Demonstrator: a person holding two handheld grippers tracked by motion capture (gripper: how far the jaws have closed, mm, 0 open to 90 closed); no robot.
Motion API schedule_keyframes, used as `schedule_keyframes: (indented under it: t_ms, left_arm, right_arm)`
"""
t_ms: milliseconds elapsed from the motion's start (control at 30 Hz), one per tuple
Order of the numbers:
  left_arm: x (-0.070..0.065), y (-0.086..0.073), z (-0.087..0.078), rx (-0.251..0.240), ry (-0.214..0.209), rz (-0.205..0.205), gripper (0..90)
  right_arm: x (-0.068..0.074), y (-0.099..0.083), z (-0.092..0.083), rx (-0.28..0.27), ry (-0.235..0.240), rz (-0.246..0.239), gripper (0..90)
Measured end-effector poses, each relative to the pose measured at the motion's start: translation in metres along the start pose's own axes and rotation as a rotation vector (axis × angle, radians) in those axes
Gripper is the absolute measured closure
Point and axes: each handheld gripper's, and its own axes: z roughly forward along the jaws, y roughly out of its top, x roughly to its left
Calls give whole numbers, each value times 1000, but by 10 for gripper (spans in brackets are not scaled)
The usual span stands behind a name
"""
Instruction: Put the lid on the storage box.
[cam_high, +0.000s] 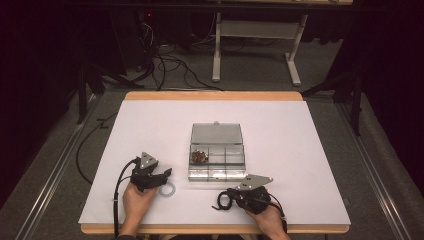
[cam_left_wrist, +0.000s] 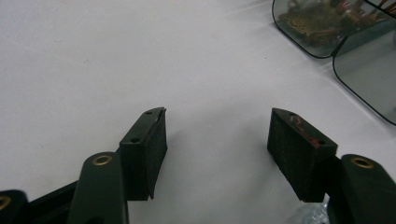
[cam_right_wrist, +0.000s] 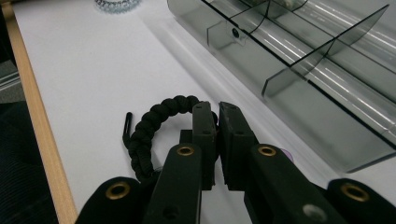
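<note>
- Left gripper (cam_high: 159, 176): jaws spread wide over bare white table sheet (cam_high: 150, 125), holding nothing; a clear coiled plastic ring (cam_high: 167, 190) lies just right of its tips.
- Right gripper (cam_right_wrist: 217, 109): jaws clamped on a black braided cord bracelet (cam_right_wrist: 154, 119), which loops to their left, near the clear compartment box (cam_high: 217, 150).

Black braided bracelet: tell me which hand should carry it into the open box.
Right. The right gripper already has its jaws shut on the black braided bracelet beside the box; the left gripper stands open on bare table.
</note>
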Motion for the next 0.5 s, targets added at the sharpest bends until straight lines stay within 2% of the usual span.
schedule_keyframes:
  t_ms: [500]
  left_arm:
    - [0, 0, 0, 0, 0, 0, 374]
  right_arm:
    - [-2, 3, -7, -22, -15, 0, 872]
